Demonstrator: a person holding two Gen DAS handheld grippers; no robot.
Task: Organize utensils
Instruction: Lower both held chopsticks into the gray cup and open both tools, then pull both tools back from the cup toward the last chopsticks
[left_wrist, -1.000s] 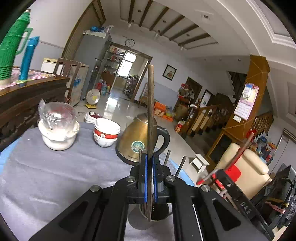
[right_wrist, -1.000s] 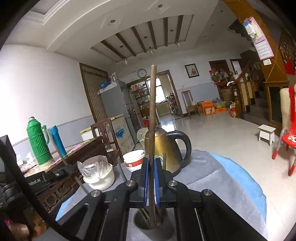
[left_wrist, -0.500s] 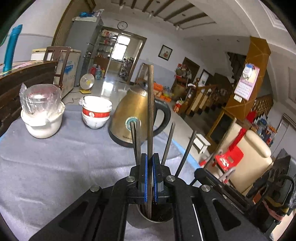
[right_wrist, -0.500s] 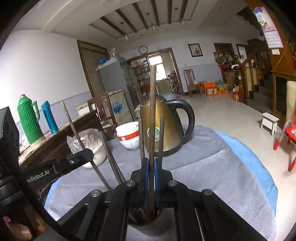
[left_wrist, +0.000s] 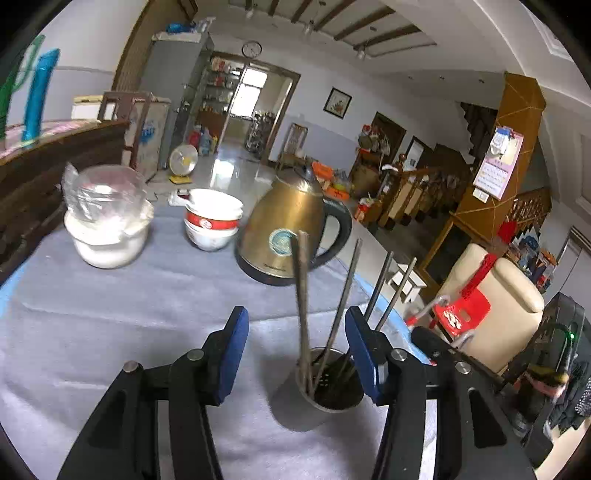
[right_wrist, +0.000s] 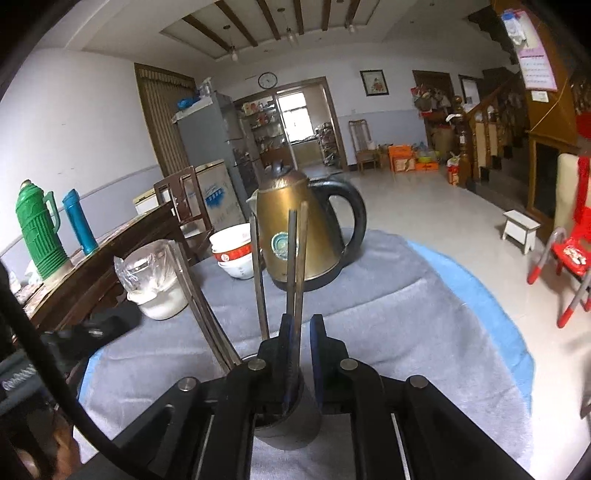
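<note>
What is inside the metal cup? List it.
The metal cup holds several chopsticks standing on end and leaning apart. Its inner wall looks perforated. The bottom and the chopsticks' lower tips are hidden by the rim and shadow.

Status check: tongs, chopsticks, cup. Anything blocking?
Left tongs opening, chopstick free, standing in metal cup. Right tongs opening a crack, chopstick between pads. Kettle behind, clear.
</note>
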